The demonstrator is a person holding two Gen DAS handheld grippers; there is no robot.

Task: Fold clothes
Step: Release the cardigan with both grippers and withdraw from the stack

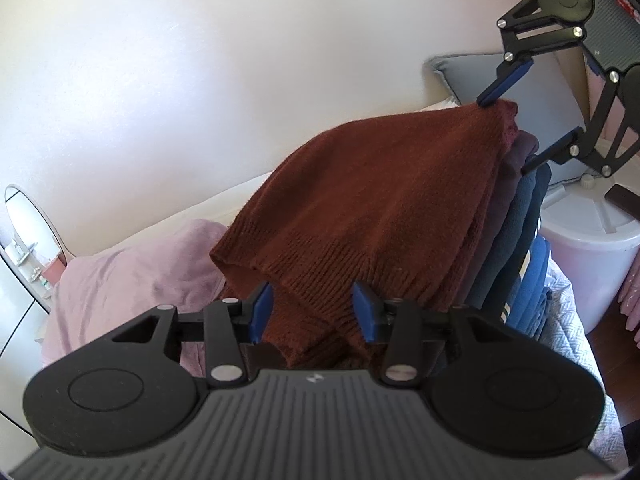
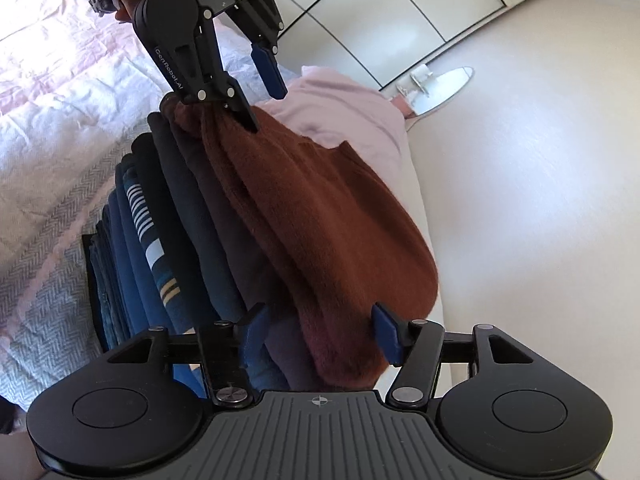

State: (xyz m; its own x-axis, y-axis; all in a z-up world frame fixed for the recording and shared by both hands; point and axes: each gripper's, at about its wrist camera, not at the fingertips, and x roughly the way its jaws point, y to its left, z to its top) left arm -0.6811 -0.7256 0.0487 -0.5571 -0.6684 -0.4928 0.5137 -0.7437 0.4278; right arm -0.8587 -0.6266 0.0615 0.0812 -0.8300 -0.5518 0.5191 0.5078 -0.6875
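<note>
We set folded rust-brown knit sweater [image 1: 372,200] atop stacked folded clothes [image 2: 160,216]; both claws (left [image 1: 313,308], right [image 2: 323,334]) gaped wide, gripping nothing; next: withdraw without dragging knit.

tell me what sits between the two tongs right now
The folded rust-brown sweater on top of the stack of folded clothes spans the gap: left tongs open at one end, right tongs open at the other. Both wrist views show it.
</note>
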